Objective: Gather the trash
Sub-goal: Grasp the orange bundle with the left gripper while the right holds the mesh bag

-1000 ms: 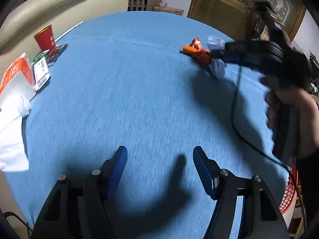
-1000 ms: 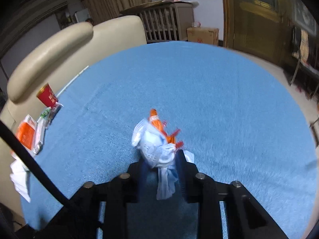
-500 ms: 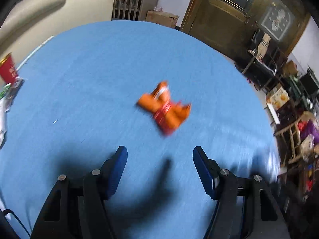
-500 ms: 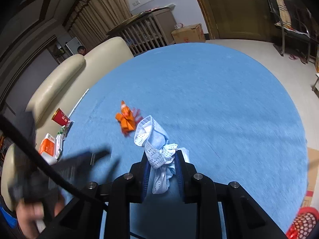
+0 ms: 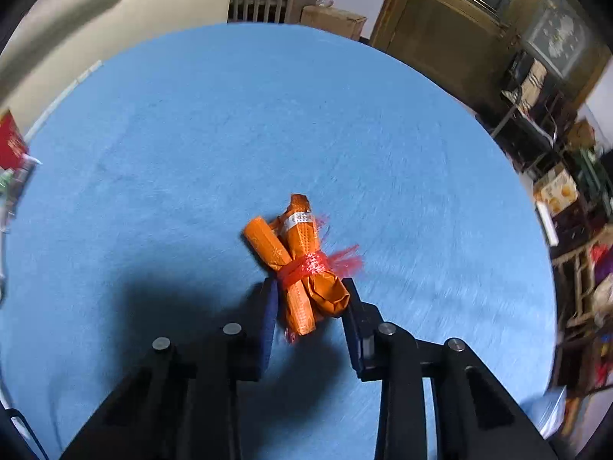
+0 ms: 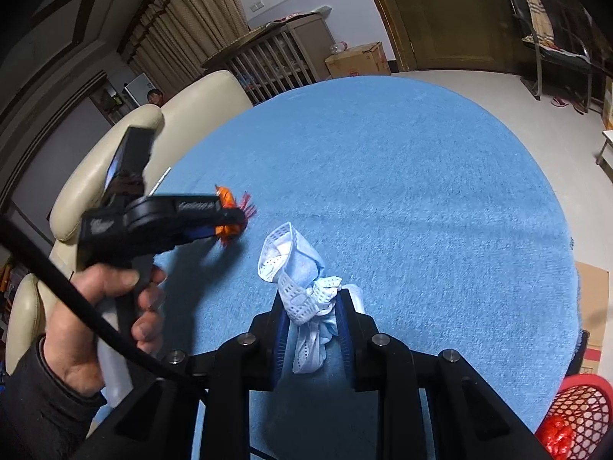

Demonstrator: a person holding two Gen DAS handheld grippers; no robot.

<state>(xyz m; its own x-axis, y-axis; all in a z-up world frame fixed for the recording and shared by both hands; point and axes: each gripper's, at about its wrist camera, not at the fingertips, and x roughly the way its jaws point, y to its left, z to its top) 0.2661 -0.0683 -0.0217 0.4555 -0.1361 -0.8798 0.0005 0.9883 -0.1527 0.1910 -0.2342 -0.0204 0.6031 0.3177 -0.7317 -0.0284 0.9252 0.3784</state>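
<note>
1. Trash: orange bundle tied with red netting, lying on blue table, caught between pads of left gripper. Jaws drawn in against its near end; seemingly gripped, not yet lifted clear.
2. Second piece: white mesh wrapper, pinched tight in right gripper, held above the cloth, tail hanging below the pads.
3. Left hand seen from right wrist view, wrapped round the gripper handle, dark sleeve at wrist.
4. Progress, judged: two pieces in hand, none yet dropped. Red basket low at right edge of table, below it, with something red already inside; likely the bin.
5. Left over: red cup and small packets at far left rim of table.
6. Surface: round, covered in blue cloth, otherwise bare.
7. Room: cream sofa behind table, slatted crib, cardboard box, wooden door.
</note>
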